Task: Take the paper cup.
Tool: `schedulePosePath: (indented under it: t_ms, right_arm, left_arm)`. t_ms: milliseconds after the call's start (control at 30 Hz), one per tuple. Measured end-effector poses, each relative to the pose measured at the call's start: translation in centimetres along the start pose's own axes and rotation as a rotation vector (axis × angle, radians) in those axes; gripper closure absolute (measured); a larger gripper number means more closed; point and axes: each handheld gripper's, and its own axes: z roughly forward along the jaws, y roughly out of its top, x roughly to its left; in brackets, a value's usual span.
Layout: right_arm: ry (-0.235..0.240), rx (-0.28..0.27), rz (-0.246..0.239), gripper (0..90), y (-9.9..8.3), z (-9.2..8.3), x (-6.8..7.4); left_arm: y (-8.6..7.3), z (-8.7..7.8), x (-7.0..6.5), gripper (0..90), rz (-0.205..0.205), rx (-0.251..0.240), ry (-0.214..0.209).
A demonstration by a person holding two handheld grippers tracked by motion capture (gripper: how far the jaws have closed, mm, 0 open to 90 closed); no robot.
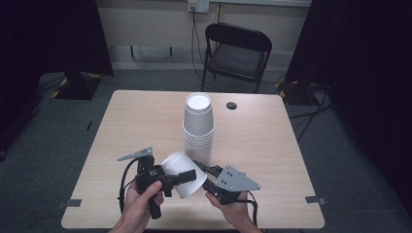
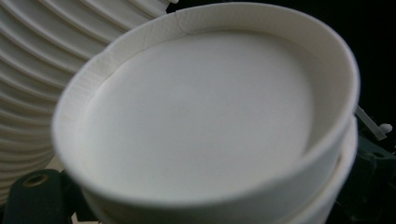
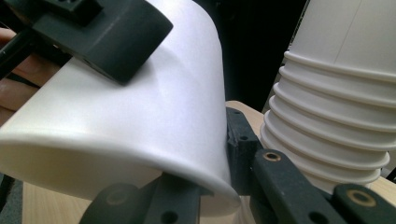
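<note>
In the high view, nearest the camera at the bottom edge, two hands come in, cut off at the wrists. The left hand point(image 1: 141, 201) holds the left claw point(image 1: 187, 175), whose jaw lies across the wall of a loose white cup point(image 1: 180, 171) tipped on its side, bottom toward the upper left. The right hand point(image 1: 233, 208) holds the right claw point(image 1: 200, 167); its tips are hidden behind the cup's mouth, so I cannot tell here how they stand. Just behind them, at the middle of the table point(image 1: 121, 131), stands one stack of upside-down white cups point(image 1: 198, 127), with about seven rims showing. A dark round hole point(image 1: 231, 105) sits in the table near its far edge, and one black folding chair point(image 1: 236, 51) stands beyond.

In the left gripper view, the loose cup's bottom point(image 2: 201, 116) sits against the lens, blurred. A second rim seems to show under it at lower right, so it may be two nested cups; hard to say. The stack's ribbed rims point(image 2: 37, 70) fill the upper left. The claw's own jaws are mostly hidden.

In the right gripper view, the cup's wall point(image 3: 154, 126) crosses the left half, its mouth rim low in the frame. The left claw's jaw point(image 3: 116, 32) presses its upper side. The right claw's jaws rise at the bottom, one under the rim, one beside it, pinching the cup's lip. The stack point(image 3: 336, 116) stands at right.
</note>
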Motion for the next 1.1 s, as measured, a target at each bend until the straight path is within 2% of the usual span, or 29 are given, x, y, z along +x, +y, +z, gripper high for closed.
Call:
schedulePosePath:
  t_ms: [67, 367, 533, 800, 900, 933, 1033, 1067, 1100]
  right_arm:
    - [0.000, 0.000, 0.001, 84.3, 0.0, -0.1, 0.0]
    - [0.002, 0.018, 0.006, 84.5, -0.3, -0.4, -0.3]
    - [0.017, 0.045, 0.012, 84.6, -0.5, -0.7, -0.5]
    - [0.015, 0.072, 0.029, 84.6, -1.1, -1.6, -1.2]
    - [0.014, 0.080, 0.035, 84.6, -1.2, -1.8, -1.4]
    - [0.012, 0.086, 0.040, 84.6, -1.3, -2.0, -1.5]
    - [0.015, 0.090, 0.042, 84.6, -1.5, -2.0, -1.6]
    - [0.019, 0.102, 0.054, 84.5, -1.6, -2.0, -1.8]
    - [0.017, 0.109, 0.052, 84.5, -1.6, -2.0, -1.8]
  left_arm:
    - [0.1, -0.2, 0.1, 13.3, -0.011, -0.032, -0.005]
    - [0.7, -1.0, 0.4, 15.2, -0.004, -0.066, 0.026]
    - [0.6, -1.2, 0.4, 15.4, 0.036, -0.072, 0.054]
    - [0.8, -1.5, 0.4, 15.8, 0.073, -0.090, 0.055]
    - [0.8, -1.6, 0.4, 15.7, 0.105, -0.095, 0.076]
    - [0.8, -1.7, 0.5, 15.4, 0.118, -0.087, 0.065]
    - [0.8, -1.8, 0.6, 15.7, 0.126, -0.085, 0.049]
    - [0.7, -1.8, 0.7, 15.5, 0.152, -0.055, 0.030]
    - [0.6, -1.8, 0.8, 15.5, 0.160, -0.060, 0.024]
